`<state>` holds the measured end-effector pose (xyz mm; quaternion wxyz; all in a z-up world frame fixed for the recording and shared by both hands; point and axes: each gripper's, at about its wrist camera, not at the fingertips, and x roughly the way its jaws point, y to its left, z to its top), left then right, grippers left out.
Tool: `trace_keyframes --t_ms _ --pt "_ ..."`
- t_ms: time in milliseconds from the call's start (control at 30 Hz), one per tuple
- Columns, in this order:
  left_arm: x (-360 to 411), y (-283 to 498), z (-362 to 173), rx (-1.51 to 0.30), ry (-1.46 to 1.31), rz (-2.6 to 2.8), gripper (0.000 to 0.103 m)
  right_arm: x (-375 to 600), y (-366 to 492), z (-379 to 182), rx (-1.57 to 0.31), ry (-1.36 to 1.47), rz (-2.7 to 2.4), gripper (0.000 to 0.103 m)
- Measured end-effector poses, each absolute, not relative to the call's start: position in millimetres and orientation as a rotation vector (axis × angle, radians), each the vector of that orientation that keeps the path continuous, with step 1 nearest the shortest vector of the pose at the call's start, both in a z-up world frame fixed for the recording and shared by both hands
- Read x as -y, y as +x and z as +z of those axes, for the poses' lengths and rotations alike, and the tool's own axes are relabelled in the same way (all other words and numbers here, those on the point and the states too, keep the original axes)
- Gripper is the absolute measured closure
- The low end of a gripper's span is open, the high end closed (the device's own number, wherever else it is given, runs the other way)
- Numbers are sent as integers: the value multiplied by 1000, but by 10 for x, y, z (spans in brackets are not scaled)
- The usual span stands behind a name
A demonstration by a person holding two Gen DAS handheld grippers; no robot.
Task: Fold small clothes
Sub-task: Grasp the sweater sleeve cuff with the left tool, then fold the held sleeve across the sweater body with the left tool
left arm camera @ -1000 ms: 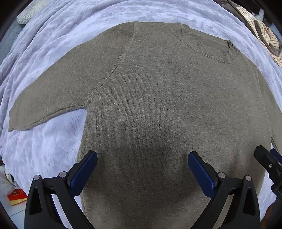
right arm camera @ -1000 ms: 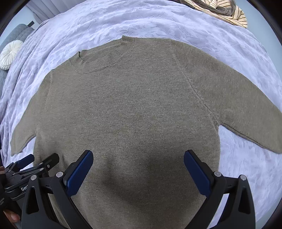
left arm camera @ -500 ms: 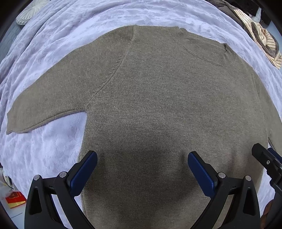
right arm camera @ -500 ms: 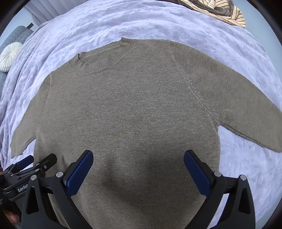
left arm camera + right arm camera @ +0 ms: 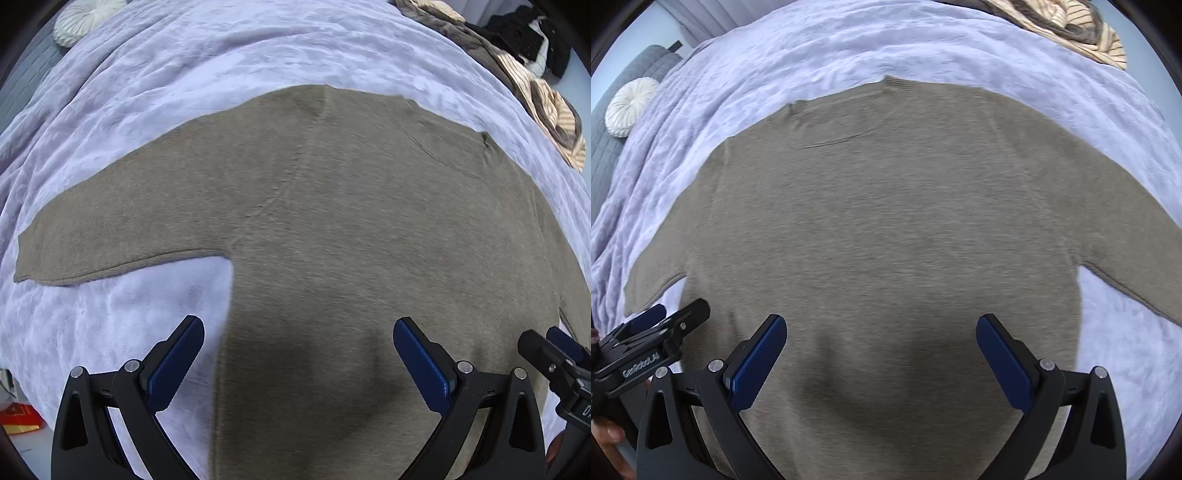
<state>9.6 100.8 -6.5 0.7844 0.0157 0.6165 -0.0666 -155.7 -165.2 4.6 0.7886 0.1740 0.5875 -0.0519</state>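
- Since a second ago both of my grippers have drawn back toward the near edge and tilted up: the sweater's collar sits lower in both views, and more of the lavender bedspread shows beyond it. The left wrist view has also shifted left, so the body's left side edge now falls between the left gripper's fingers.
- Lying flat and face up on the bedspread is an olive-brown knit sweater, collar at the far side, hem nearest me and running out of sight below the fingers.
- Its left sleeve stretches out to the left, and its right sleeve stretches out to the right. Nothing is folded yet.
- I judge the knit soft, limp and light. It should drape and sag when lifted, and may stretch if pulled by one point.
- I think the bedspread's plush nap would drag on the knit, so lifting should serve better than sliding.
- Good holds, in my judgement, are the left sleeve's cuff end or the shoulder seam, pinching the full thickness of the fabric.
- My left gripper is spread wide, blue pads well apart, holding nothing and poised above the lower left of the body.
- My right gripper is equally wide apart and empty, above the lower middle of the body.
- Whether either gripper's fingers brush the knit, I cannot tell.
- Beyond the bedspread lie a striped garment pile at far right and a round white cushion at far left.
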Motion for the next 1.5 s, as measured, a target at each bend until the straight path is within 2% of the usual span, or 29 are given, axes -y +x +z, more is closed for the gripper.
trace_keyframes --t_ms 133,433,600,933,1100,1133,1167,1233,1267,1367,1400,1500 --pt "-1317 108 -47 -1295 -19 -116 0 1433 -1484 9 -1292 356 -77 1" --pt "-1829 135 -212 -1378 -80 -63 0 910 -1344 -10 -1336 271 -1 1" --pt "-2254 105 -227 -1351 -109 -20 0 700 -1327 30 -1338 225 32 1" --pt "-3828 164 -510 -1243 -519 94 0 362 -1420 16 -1351 201 142 1" --pt "-4187 340 -642 -1163 -681 46 0 173 -1432 -67 -1368 199 185 1" --pt "-4194 378 -629 -1146 -678 54 4 142 -1436 -83 -1375 196 190 1" --pt "-4217 390 -593 -1123 -660 79 13 116 -1439 -94 -1379 193 194 1" --pt "-4189 497 -554 -1115 -617 115 77 63 -1453 -100 -1386 191 203 1" --pt "-4160 531 -534 -1114 -608 114 87 57 -1469 -92 -1387 192 208 1" --pt "-4153 484 -298 -1042 -594 83 91 17 -1484 -70 -1386 200 221 1" --pt "-4096 460 -172 -1017 -558 55 96 15 -1488 -55 -1381 204 225 1" --pt "-3682 586 176 -950 -437 -63 96 48 -1507 -4 -1352 224 231 1"
